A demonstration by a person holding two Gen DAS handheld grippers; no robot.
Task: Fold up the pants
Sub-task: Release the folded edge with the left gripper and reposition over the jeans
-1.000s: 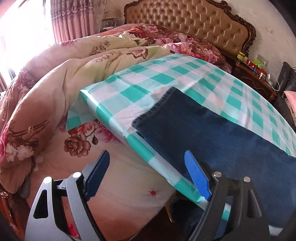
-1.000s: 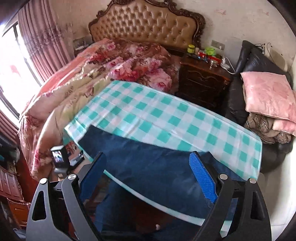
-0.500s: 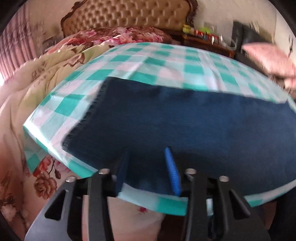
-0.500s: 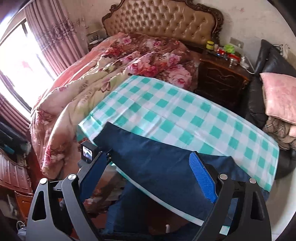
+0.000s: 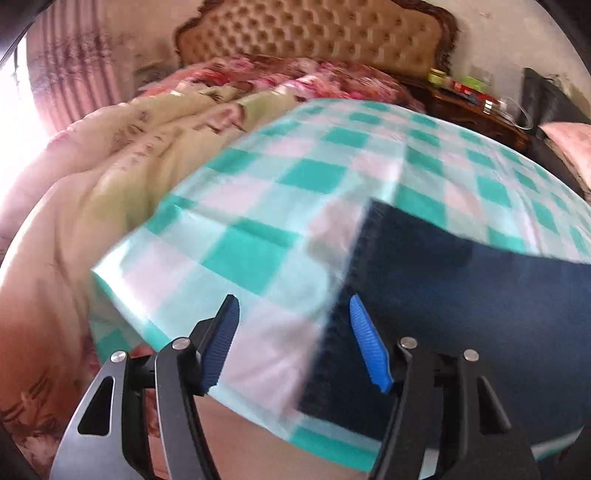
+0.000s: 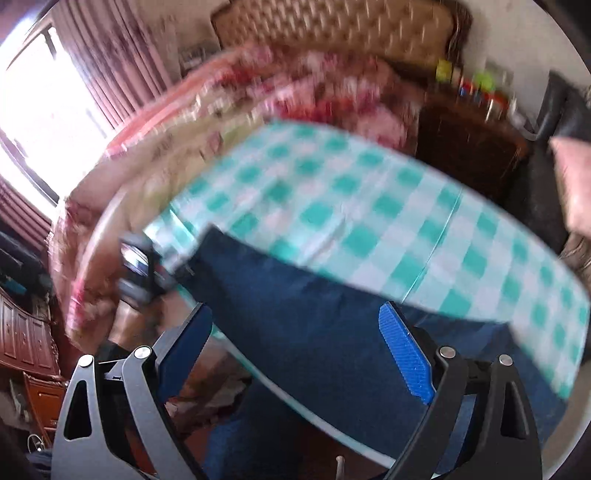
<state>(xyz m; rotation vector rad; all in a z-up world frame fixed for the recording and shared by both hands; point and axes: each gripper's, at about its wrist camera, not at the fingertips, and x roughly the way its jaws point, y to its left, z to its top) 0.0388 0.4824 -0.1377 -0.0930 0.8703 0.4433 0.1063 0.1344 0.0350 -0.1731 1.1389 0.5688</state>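
Dark blue denim pants (image 5: 461, 295) lie flat along the near edge of a table with a green-and-white checked cloth (image 5: 288, 206); part of them hangs off the front (image 6: 258, 435). My left gripper (image 5: 291, 347) is open and empty, just above the cloth at the frayed leg hem (image 5: 354, 258). My right gripper (image 6: 295, 354) is open and empty, over the middle of the pants (image 6: 314, 314). The left gripper's body (image 6: 138, 269) shows at the hem in the right wrist view. Both views are motion-blurred.
A bed with floral quilts (image 5: 110, 155) and a tufted headboard (image 5: 314, 33) stands behind the table. A dark nightstand with jars (image 5: 469, 99) and a black sofa with a pink pillow (image 5: 569, 144) are at the right. Wooden drawers (image 6: 26, 343) stand at the left.
My left gripper has opened wider and shifted left, so the leg hem now lies between its fingers. My right gripper has moved closer over the pants and stays open.
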